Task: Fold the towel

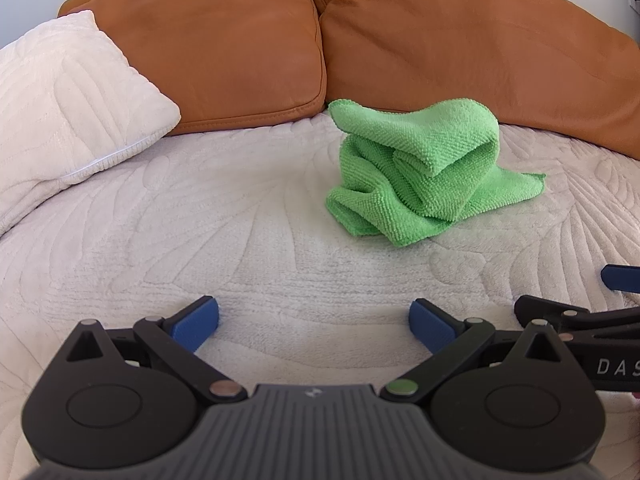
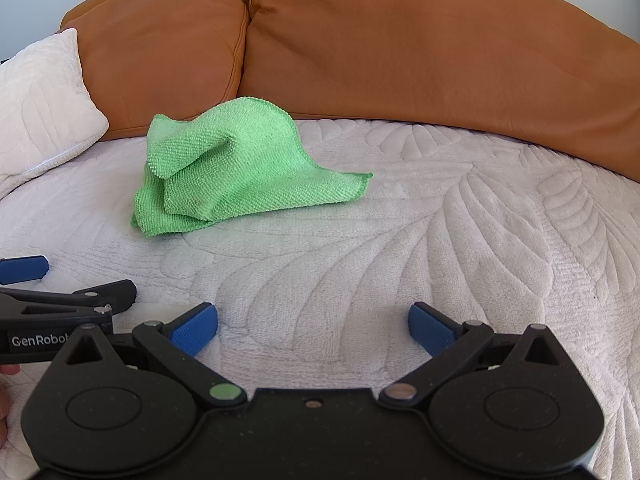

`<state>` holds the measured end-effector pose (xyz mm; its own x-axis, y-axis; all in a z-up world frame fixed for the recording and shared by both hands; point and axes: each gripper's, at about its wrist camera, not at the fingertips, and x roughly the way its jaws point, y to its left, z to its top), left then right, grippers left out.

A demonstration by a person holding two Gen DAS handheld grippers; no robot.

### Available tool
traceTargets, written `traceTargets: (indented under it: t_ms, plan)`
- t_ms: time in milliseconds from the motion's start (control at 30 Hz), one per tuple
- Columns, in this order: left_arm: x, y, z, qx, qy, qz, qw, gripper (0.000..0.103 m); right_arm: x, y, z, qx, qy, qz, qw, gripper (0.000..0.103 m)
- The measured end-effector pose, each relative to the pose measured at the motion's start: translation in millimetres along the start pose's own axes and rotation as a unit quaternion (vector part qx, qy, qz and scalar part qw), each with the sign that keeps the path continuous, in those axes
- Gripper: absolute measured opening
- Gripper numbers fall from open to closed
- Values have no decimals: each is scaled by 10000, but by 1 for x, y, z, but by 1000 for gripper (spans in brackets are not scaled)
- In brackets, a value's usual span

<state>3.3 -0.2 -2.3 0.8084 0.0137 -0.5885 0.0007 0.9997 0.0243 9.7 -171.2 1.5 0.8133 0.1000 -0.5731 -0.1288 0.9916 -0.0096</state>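
Note:
A green microfibre towel [image 1: 424,172] lies crumpled in a heap on the white quilted cover, close to the orange back cushions. In the right wrist view the towel [image 2: 232,168] sits ahead and to the left, with one flat corner [image 2: 360,182] pointing right. My left gripper [image 1: 314,326] is open and empty, well short of the towel. My right gripper [image 2: 314,326] is open and empty too, short of the towel and to its right. Each gripper shows at the edge of the other's view, the right one [image 1: 600,312] and the left one [image 2: 60,304].
A white quilted cover [image 1: 200,240] spreads over the seat. Two orange leather back cushions [image 1: 224,44] stand behind the towel. A white textured pillow [image 1: 64,100] leans at the far left, also in the right wrist view [image 2: 40,108].

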Motion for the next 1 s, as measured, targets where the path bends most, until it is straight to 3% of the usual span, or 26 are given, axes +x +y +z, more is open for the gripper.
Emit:
traceTargets:
  t_ms: [1000]
  plan:
    - [4, 1, 3, 78, 41, 91, 9999, 103, 0, 1, 1, 10, 0, 6, 10000, 103]
